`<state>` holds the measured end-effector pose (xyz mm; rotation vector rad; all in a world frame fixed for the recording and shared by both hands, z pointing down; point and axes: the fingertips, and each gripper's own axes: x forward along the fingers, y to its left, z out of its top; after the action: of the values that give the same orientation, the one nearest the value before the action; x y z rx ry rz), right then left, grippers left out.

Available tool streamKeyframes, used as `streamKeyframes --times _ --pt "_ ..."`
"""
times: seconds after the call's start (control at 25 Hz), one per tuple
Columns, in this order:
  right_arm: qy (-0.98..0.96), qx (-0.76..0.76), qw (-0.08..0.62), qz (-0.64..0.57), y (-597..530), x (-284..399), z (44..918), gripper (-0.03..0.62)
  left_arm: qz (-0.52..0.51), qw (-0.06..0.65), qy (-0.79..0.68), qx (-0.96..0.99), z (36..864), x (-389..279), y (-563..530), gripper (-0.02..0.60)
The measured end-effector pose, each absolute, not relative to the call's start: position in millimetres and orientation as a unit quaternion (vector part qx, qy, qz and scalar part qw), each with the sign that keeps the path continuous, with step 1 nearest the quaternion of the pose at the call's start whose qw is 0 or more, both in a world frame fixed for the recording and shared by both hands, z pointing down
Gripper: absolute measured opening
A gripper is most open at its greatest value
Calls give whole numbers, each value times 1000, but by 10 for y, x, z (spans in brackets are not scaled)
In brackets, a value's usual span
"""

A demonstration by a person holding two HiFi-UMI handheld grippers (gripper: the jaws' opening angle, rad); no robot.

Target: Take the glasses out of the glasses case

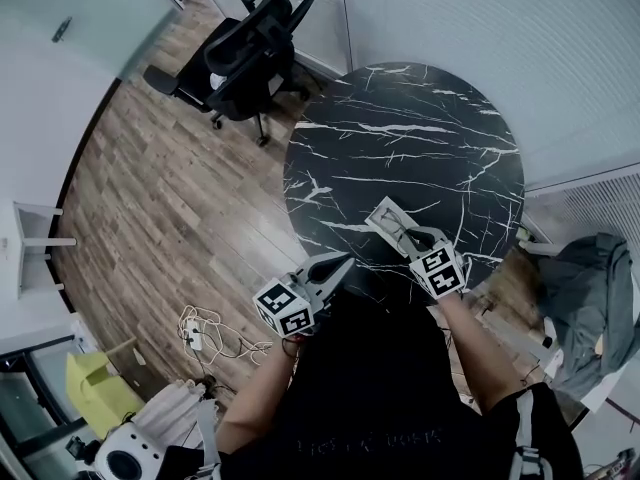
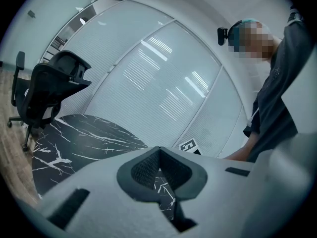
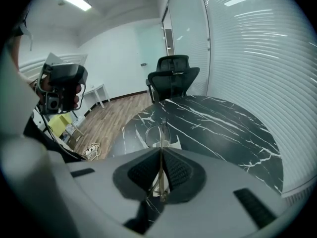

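Observation:
A pale open glasses case lies on the near part of the round black marble table. My right gripper hangs just behind the case, shut on the thin-framed clear glasses. In the right gripper view the glasses stand edge-on between the dark pads, one lens sticking out above the table, with a bit of the case below. My left gripper is at the table's near left edge, shut and holding nothing; its pads meet at the tip.
A black office chair stands on the wood floor beyond the table's left side. Cables and a power strip lie on the floor at the left. A grey garment is draped at the right. White blinds line the wall behind.

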<state>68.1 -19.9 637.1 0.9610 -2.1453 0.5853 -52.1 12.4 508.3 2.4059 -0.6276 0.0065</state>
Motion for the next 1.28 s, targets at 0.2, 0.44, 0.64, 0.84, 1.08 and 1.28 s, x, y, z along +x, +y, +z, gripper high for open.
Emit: streamKeyframes --times 0.2,0.44,0.64,0.84,1.08,1.28 --pt "-836 380 327 222 -176 704 6146 35 1 322 -240 916 5087 -514 112 18" --pt "-846 384 293 226 -153 734 5918 34 2 322 -237 917 5075 -482 102 18" --pt "-853 386 275 220 -115 770 5715 35 2 321 -237 917 5064 -477 119 18" --pt "-859 390 252 218 -86 784 5515 35 2 320 -236 917 5023 -480 120 18" --pt "-861 394 230 223 -38 764 5377 35 0 320 -237 917 5024 -500 112 18" --pt "-866 395 212 223 -19 742 5245 35 -1 319 -235 918 5019 -492 110 18"
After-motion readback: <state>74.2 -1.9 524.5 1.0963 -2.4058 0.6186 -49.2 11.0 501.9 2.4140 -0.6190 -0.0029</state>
